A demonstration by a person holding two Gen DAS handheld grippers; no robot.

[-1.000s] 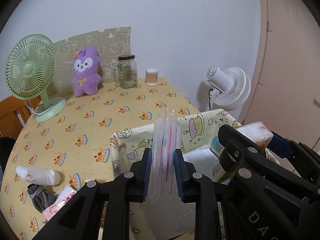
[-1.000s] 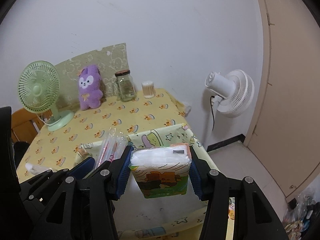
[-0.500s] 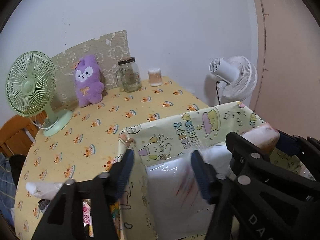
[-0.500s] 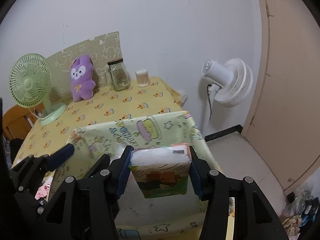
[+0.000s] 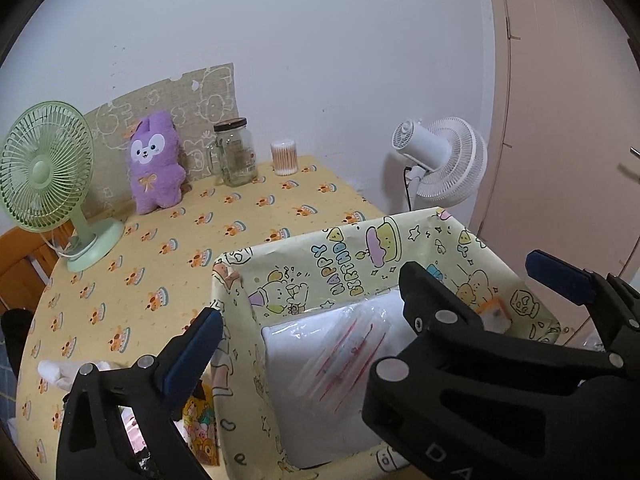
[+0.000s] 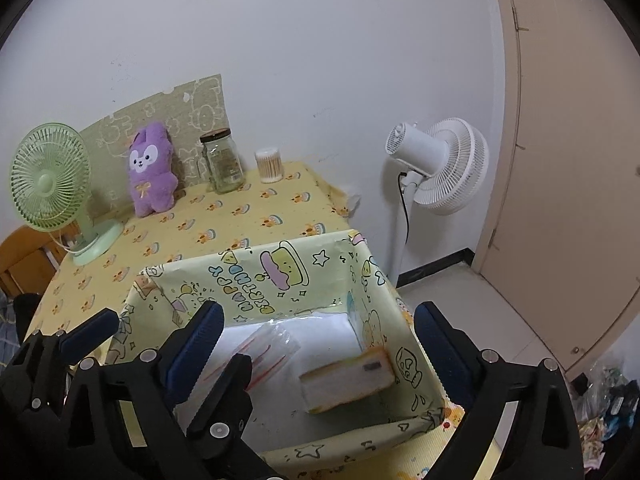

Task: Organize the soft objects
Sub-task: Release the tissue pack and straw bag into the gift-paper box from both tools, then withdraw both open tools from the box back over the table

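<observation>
Tissue pack [image 6: 346, 378] sits in the box [image 6: 256, 276] under the right gripper [image 6: 320, 344], jaws wide and empty (left gripper [image 5: 308, 312] too), with a clear bag [image 6: 268, 350] beside it on white padding.

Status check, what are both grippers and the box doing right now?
Left gripper open, empty. Right gripper open, empty. Clear packet and tissue pack lying in the birthday box. Nothing blocking.
</observation>
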